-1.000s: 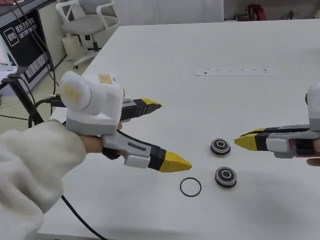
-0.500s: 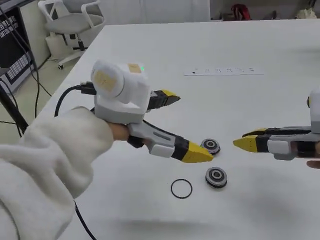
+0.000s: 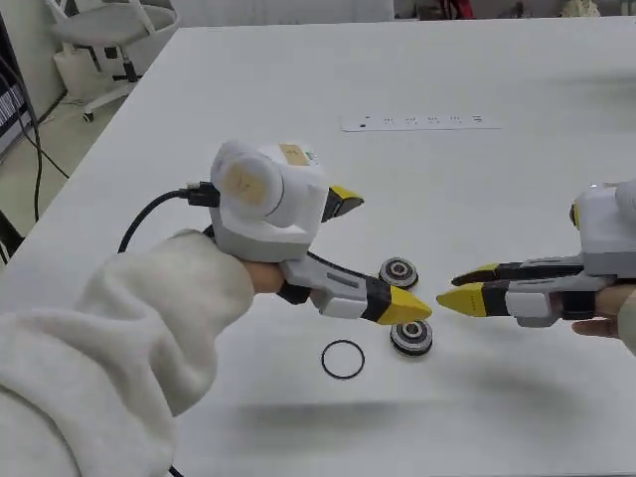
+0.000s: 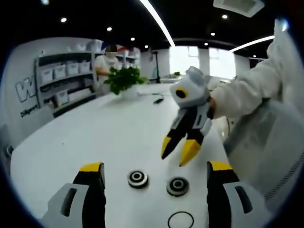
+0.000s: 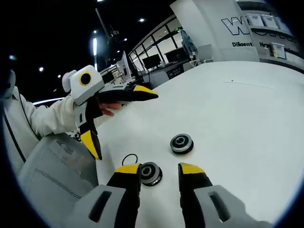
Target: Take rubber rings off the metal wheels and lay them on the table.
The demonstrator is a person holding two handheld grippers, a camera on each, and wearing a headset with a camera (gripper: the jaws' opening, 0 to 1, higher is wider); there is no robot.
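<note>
Rubber ring (image 3: pixel 343 359) lay loose on a white table (image 3: pixel 517 179) beside two metal wheels, with a hand-held gripper on either side.
The nearer wheel (image 3: pixel 411 337) lay flat in front of the person, with the black ring just to its left and clear of it. The second wheel (image 3: pixel 398 271) sat near it on the far side. The left gripper (image 3: pixel 381 253), held by a hand in a cream sleeve (image 3: pixel 129 338), had its jaws spread wide and gripped nothing, its lower yellow tip hanging just above and left of the nearer wheel. The right gripper (image 3: pixel 459 290) pointed at that wheel from the right, its jaws parted only a little and holding nothing. Whether either wheel carried a ring of its own could not be told.
</note>
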